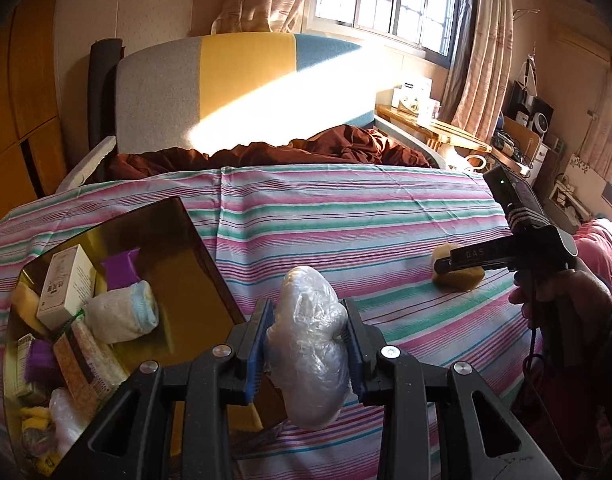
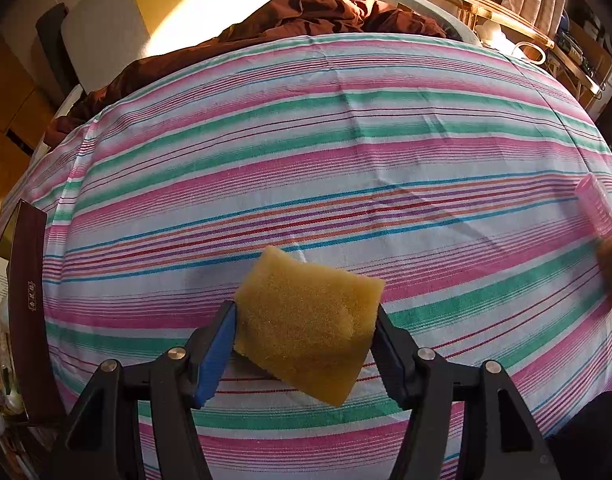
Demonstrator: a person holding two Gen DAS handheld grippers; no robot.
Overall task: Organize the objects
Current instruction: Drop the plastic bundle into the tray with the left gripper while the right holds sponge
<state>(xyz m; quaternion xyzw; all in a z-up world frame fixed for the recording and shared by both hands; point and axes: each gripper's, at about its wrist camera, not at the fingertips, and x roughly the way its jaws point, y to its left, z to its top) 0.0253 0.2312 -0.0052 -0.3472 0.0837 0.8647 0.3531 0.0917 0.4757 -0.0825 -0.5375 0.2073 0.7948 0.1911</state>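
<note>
The box (image 1: 209,280) sits at the left on the striped sheet (image 1: 346,216), already holding a carton, a rolled sock and purple pieces.

Just right of it, the left gripper (image 1: 308,340) is clamped on a plastic-wrapped bundle (image 1: 310,344), held at its waist near the box's right wall. Judged light, soft and slick: the film dents under the pads, so a mid-body hold suits it and the bulging ends could slide.

Further right, the right gripper (image 2: 303,334) has its pads against both sides of a yellow sponge (image 2: 308,320), which looks raised off the sheet, though that is uncertain. Judged very light, compressible and rough-surfaced, so slip is unlikely; holding across the flat sides works.

A pink roller (image 2: 596,210) lies at the far right.
</note>
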